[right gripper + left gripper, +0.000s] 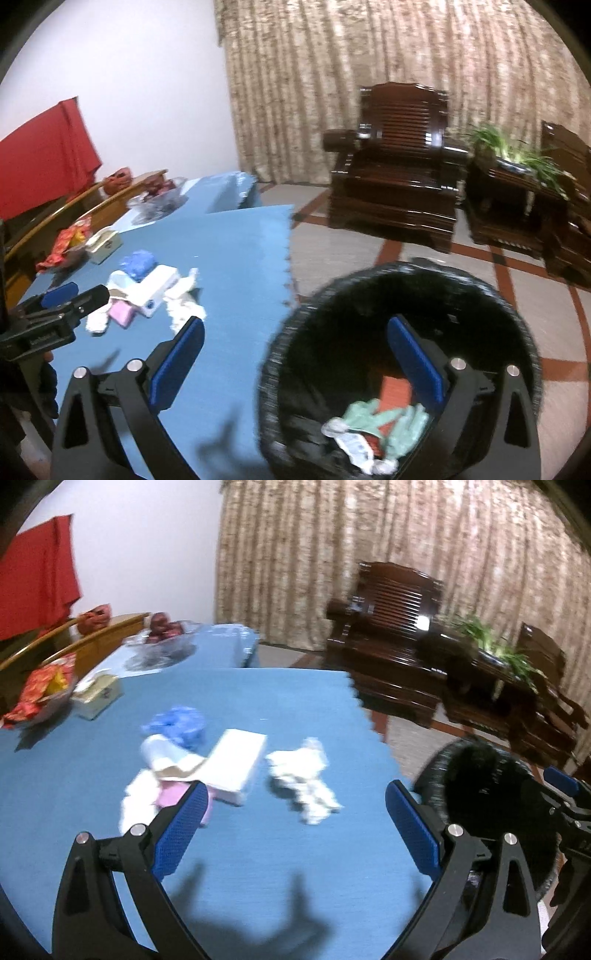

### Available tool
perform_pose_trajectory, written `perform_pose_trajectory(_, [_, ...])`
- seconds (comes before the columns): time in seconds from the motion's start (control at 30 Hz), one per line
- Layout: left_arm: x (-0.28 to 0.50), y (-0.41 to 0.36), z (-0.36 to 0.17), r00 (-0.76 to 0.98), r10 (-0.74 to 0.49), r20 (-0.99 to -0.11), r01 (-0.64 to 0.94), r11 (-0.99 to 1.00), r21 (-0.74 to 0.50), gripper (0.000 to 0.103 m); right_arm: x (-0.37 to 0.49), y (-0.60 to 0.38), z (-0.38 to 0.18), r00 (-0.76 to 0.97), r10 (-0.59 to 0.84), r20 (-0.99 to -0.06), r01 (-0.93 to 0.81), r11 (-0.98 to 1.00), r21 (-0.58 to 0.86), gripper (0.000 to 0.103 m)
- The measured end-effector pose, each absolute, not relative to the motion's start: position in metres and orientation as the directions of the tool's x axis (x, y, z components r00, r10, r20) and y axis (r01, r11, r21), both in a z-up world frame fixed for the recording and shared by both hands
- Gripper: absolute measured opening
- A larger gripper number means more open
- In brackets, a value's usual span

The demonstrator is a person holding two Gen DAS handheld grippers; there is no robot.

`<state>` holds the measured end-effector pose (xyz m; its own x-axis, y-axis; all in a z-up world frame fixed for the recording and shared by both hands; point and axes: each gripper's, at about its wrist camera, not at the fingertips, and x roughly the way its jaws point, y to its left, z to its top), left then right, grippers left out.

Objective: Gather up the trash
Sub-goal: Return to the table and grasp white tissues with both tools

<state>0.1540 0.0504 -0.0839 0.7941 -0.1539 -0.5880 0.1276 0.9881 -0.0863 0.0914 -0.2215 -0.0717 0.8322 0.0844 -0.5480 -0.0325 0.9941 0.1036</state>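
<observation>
While spread empty, left gripper (295, 830) faces crumpled tissue (304, 779).

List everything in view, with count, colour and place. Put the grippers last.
crumpled tissue: one, white, on the blue mat nearest the bin
white box: one, centre of the mat
blue plastic bag: one, behind the box
pink paper: one, front of the trash pile
tissue box: one, cream, far left of the table
snack bowl: one, red wrappers, left edge
fruit bowl: one, clear glass, far end
table: one, blue cover
trash bin: one, black, on the floor right of the table, litter inside
armchair: one, dark wood, by the curtain
left gripper: open, over the table
right gripper: open, at the bin rim
</observation>
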Motion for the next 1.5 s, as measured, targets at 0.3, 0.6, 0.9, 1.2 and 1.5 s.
perform_pose_trajectory(0.3, [0.165,0.122,-0.09,0.815,-0.009,-0.58,-0.016,0.999,-0.038,0.094,0.135,-0.158,-0.081,0.817,0.185,-0.546,-0.15,0.983,0.109,0.098])
perform_pose_trajectory(0.6, [0.188,0.175,-0.128,0.767,0.073,-0.637,-0.116,0.993,-0.026,0.092,0.171,-0.123,-0.106,0.793,0.203,-0.575,-0.179,0.979,0.099,0.098])
perform_pose_trajectory(0.9, [0.213,0.187,-0.166,0.711,0.057,-0.701,-0.116,0.993,-0.038,0.077,0.199,-0.113,-0.135,0.762,0.188,-0.62,-0.166,0.982,0.094,0.098])
perform_pose_trajectory(1.2, [0.229,0.191,-0.188,0.653,-0.004,-0.757,-0.103,0.99,-0.094,0.037,0.221,-0.102,-0.152,0.734,0.197,-0.65,-0.186,0.979,0.087,0.095])
perform_pose_trajectory(1.5, [0.22,0.189,-0.176,0.691,-0.002,-0.723,-0.095,0.991,-0.094,0.023,0.246,-0.088,-0.169,0.696,0.21,-0.687,-0.203,0.975,0.092,0.087])
